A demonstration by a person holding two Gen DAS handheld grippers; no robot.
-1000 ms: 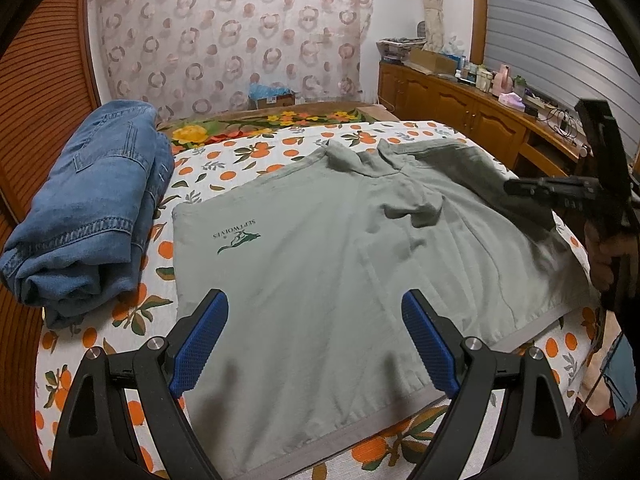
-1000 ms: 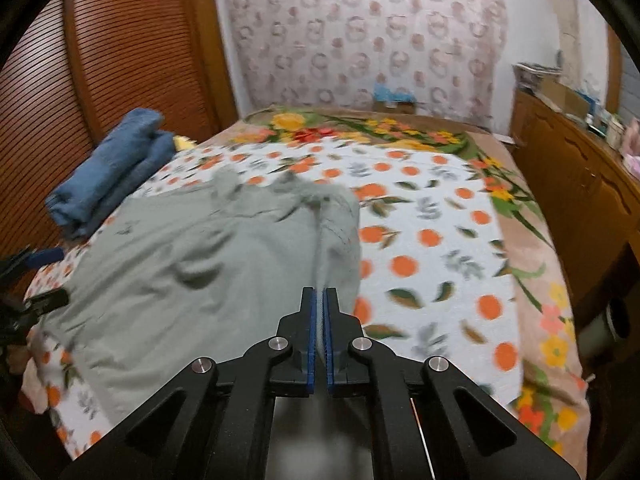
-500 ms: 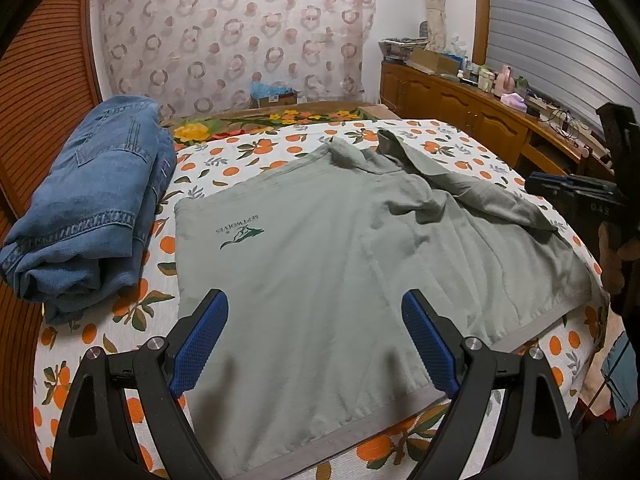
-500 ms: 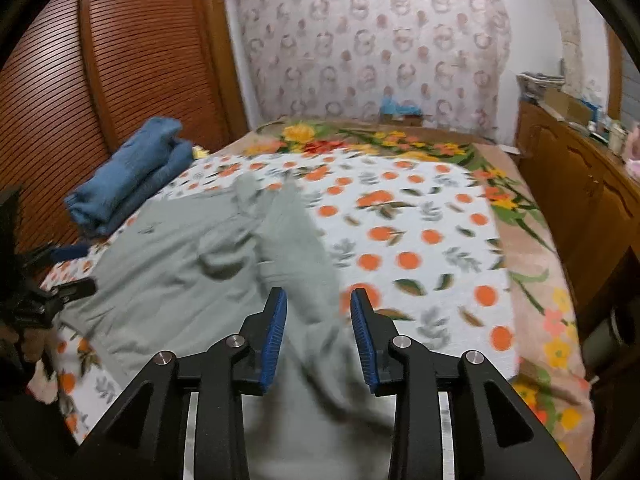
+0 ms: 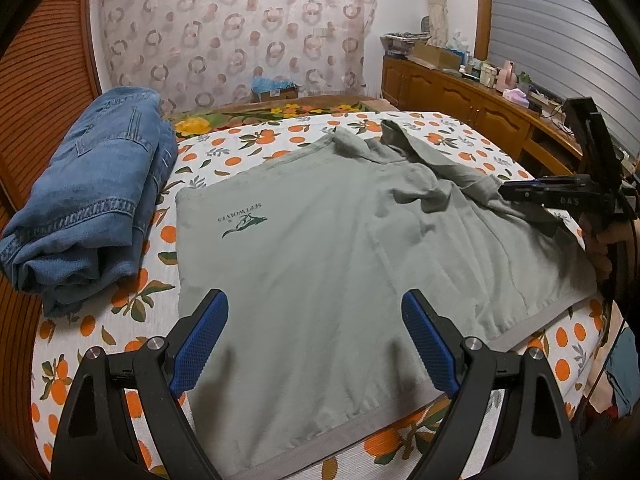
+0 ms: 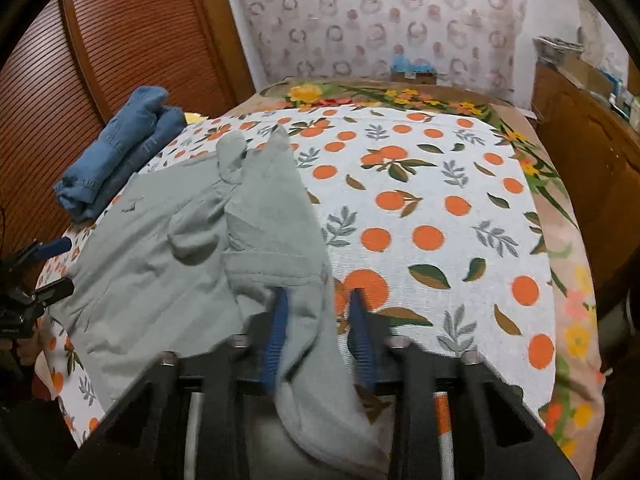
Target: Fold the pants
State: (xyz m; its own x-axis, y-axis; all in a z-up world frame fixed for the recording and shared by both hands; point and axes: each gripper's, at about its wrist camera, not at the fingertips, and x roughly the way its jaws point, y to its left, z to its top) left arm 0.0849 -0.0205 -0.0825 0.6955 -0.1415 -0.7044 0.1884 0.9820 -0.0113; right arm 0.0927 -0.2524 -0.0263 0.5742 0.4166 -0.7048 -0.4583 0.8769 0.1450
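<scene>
Across the whole lower frame of both wrist views runs the bed [image 5: 440, 136], its orange-printed cover bearing everything else. At its centre the grey pants [image 5: 320, 240] lie spread nearly flat. Their near waistband reaches the lower edge of the left wrist view and their far part is bunched toward the upper middle. One flap is already turned over along the right side, so I judge the folding barely begun: the first lengthwise fold is in hand, and the smoothing and the crosswise folds are left to do. At the left edge a folded pile of jeans [image 5: 92, 200] sits beside the pants, just apart from them, and looks finished. The left gripper [image 5: 315, 300] hangs over the near part of the pants with its jaws spread wide and nothing between them. The right gripper [image 6: 319, 294], low in its own blurred view, has just been closing its jaws. They show apart, with the turned flap's edge lying between them and not visibly pinched. Smallest is a dark green logo [image 5: 244, 224] near the pants' left edge
</scene>
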